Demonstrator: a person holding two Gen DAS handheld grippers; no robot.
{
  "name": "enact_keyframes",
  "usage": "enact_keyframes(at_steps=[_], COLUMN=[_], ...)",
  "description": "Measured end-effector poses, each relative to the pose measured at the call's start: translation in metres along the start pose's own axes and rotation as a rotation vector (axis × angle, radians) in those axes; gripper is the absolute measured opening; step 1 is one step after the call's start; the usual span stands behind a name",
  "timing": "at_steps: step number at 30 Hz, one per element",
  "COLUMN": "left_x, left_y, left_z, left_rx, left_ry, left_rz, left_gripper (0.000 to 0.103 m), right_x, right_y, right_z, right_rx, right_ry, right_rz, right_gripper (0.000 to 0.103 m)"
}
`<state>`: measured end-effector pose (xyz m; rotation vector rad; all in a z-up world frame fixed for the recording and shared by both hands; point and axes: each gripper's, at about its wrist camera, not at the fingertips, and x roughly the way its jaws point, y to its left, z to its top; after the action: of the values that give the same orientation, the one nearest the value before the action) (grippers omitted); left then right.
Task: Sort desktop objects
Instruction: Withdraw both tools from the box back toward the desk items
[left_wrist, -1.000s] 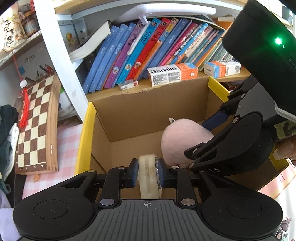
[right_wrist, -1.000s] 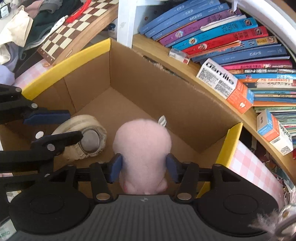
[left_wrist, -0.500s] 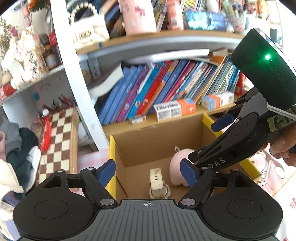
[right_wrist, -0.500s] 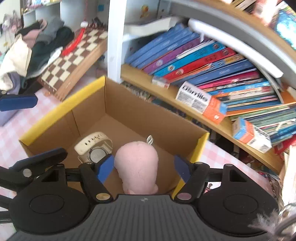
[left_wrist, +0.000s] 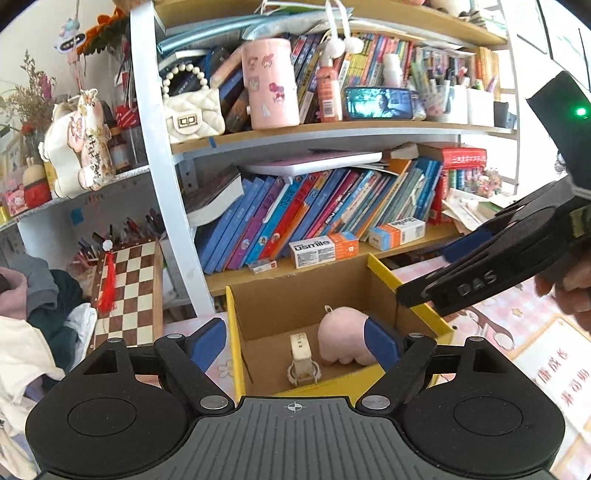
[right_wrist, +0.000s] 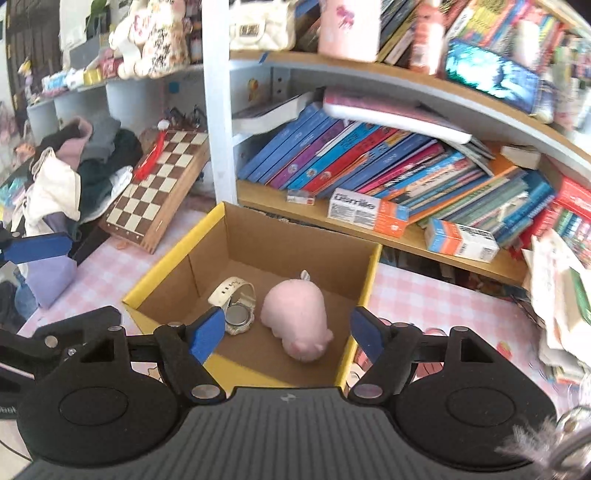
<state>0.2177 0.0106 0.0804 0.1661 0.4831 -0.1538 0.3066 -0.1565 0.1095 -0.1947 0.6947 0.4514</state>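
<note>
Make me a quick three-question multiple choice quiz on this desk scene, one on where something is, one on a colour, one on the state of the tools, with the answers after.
1. Where does the cream watch lie?
A. On the chessboard
B. Inside the cardboard box, beside the pink plush toy
C. On the bookshelf

2. What colour is the box's top rim?
A. Yellow
B. Green
C. Red

3. How do the left tool and right tool stand?
A. Both shut on items
B. Left open, right shut on the toy
C. Both open and empty

Answers:
1. B, the right wrist view shows watch and toy side by side on the box floor.
2. A, yellow edging runs along the box walls.
3. C, each view shows blue pads spread wide with nothing between them.
</note>
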Motion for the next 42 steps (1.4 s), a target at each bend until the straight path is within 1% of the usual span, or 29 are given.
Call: enact_keyframes(at_steps=[4,9,13,19,23,26,32,37,42], left_x=[-0.02,-0.036,-0.044,-0.051,-0.055,-0.059,-0.067,-0.073,-0.074], left_y=[0.005,0.011,0.013,0.014,0.014,0.012,0.011,0.009,0.002], left_z=[-0.011,-0.027,-0.042,-0.067,-0.084,-0.095,-0.115,-0.131,-0.142], left_rx=[0.01,-0.014,-0.048,-0.077,-0.083,-0.087,-0.098,-0.108,-0.104], left_ry=[-0.001,0.011,0.028,0.082,0.117,0.135,0.163,0.195,0.226], left_rz=[-0.002,0.011,0.023,0.018,0.02,0.022,0.039,0.058,0.039], left_gripper=[0.084,0.084,0.085,0.086,0.086,0.086,0.087,0.087,0.087], right_x=[-0.028,-0.05,-0.059,-0.066,-0.07,-0.072,-0.074,-0.072,-0.068], right_y=[0.004,0.01,0.015,0.024,0.028,0.035,0.054,0.067,0.075], right_z=[-0.022,-0.056,-0.084,-0.123,-0.145,-0.157,-0.184,-0.206,-0.217], right_rx=[0.042,0.089,0.124,0.181,0.228,0.233,0.167,0.174,0.206], right_ry=[-0.038,-0.049,-0.038,-0.007,0.02,0.026,0.007,0.039,0.065], right_rz=[-0.058,-0.115,-0.143,-0.175,-0.171,-0.176,-0.228,-0.204,-0.192], right_gripper=[0.078,0.079,0.079,0.079,0.079,0.079,0.078,0.076,0.072])
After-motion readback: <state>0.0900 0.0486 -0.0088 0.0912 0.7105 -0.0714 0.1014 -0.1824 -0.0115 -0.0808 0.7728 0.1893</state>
